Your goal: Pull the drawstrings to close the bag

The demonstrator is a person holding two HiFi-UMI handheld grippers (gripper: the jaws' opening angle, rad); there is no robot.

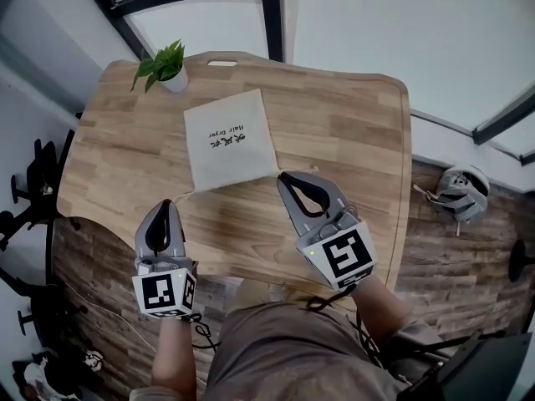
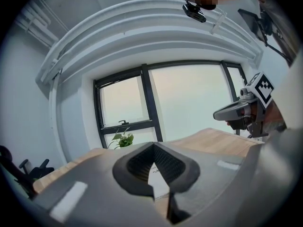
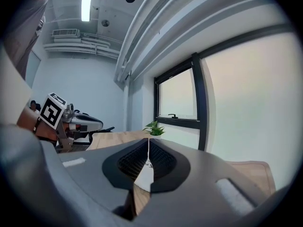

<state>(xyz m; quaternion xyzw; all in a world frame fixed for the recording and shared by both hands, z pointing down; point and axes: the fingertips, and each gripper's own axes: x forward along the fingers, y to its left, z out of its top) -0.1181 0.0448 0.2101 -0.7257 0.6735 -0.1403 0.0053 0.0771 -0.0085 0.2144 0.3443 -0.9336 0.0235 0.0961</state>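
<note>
Lying flat in the middle of the tabletop [image 1: 351, 132], the cream bag [image 1: 227, 140] has its mouth toward the person. The left gripper [image 1: 168, 204] and right gripper [image 1: 284, 177] are both clenched, one at each near corner. They seem to be nipping the thin left drawstring [image 1: 185, 195] and right drawstring [image 1: 305, 170]. A potted plant [image 1: 164, 63] stands beyond.

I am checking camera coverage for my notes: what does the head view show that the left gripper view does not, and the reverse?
Only the head view: the whole cloth bag with its print, a drawstring reaching the left gripper, and the wooden floor. Only the left gripper view: the ceiling and the ribbed inner faces of its fingers, meeting at the tips. Both: the potted plant, the wooden table, the right gripper.
</note>
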